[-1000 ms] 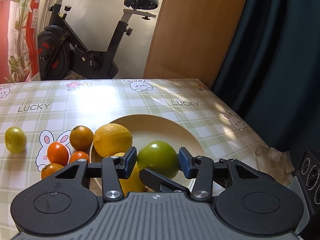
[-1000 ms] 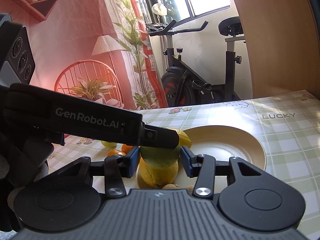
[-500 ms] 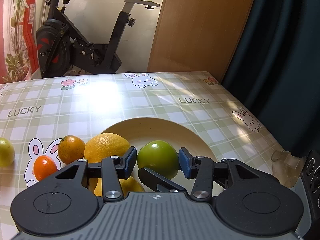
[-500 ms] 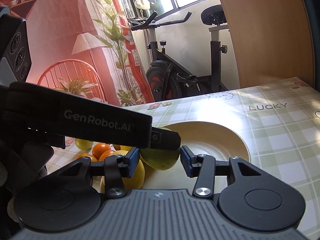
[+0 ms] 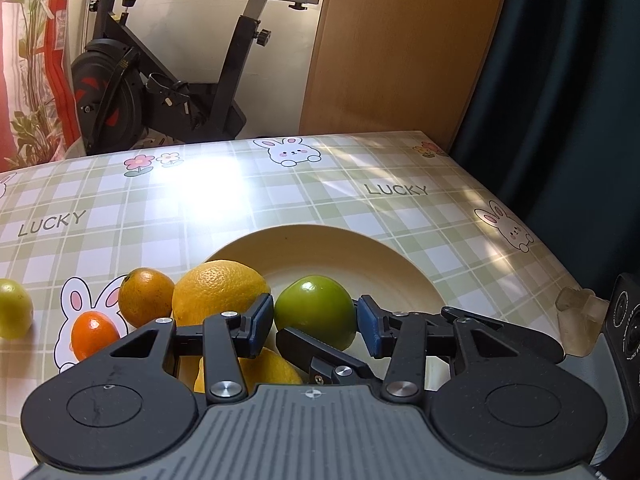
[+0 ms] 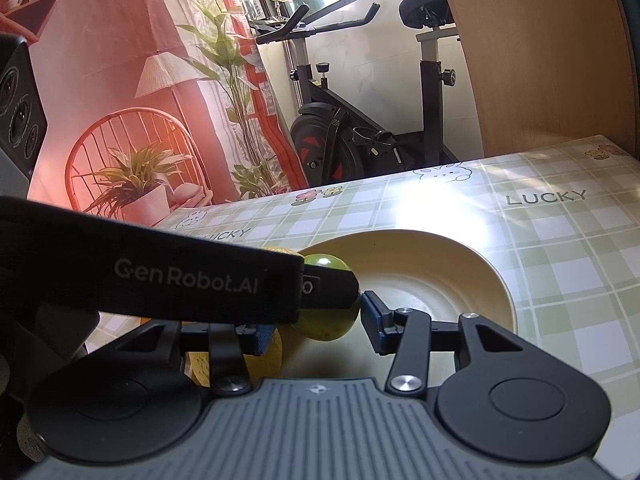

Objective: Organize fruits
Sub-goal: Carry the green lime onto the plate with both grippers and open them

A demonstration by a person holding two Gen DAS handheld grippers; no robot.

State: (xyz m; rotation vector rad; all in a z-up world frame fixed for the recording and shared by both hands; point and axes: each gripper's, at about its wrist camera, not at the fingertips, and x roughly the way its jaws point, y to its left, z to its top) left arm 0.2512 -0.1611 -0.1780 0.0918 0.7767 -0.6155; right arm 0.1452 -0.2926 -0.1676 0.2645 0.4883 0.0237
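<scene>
Green fruit seemingly between left tool pads

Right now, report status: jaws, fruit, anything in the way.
Left gripper shut on green fruit over the plate. Right gripper around the same fruit, grip unclear. Lemon crowds the plate's left edge.

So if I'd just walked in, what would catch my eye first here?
Probably the green fruit between both grippers' blue pads, over the near edge of the cream plate. Next, the lemons and oranges clustered left of the plate on the bunny-print tablecloth, and the black exercise bike behind the table.
</scene>
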